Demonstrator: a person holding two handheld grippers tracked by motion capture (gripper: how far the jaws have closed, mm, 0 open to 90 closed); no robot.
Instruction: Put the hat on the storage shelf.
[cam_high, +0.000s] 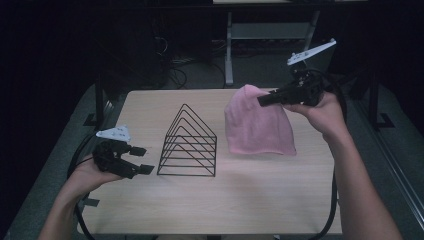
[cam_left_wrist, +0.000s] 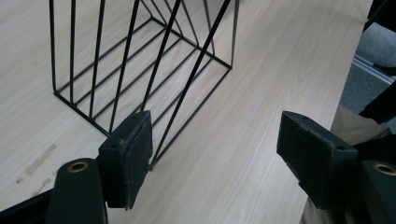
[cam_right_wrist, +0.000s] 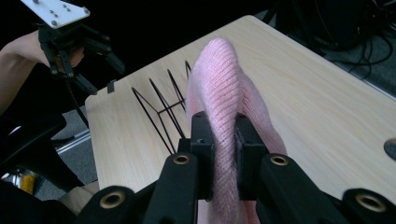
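Pink knit hat (cam_high: 259, 125) on the right half of a light wood-grain table (cam_high: 220, 200), crown end lifted, brim edge resting on the tabletop. Pinched near the top by the right gripper (cam_high: 264, 99); in the right gripper view both pads clamped tight on a fold of the knit (cam_right_wrist: 223, 140). Just left of the hat, a black wire rack (cam_high: 189, 142) of nested triangular dividers, standing upright near table centre, slots bare. Left gripper (cam_high: 140, 159) low at the table's left edge beside the rack, jaws spread wide, nothing between them; left gripper view looks past the pads at the rack's base wires (cam_left_wrist: 140, 70) and bare wood, faint tape residue (cam_left_wrist: 39, 161) on the surface. Room dark: grey floor, cable bundle (cam_high: 175, 62) and metal stand legs (cam_high: 229, 50) behind the table.
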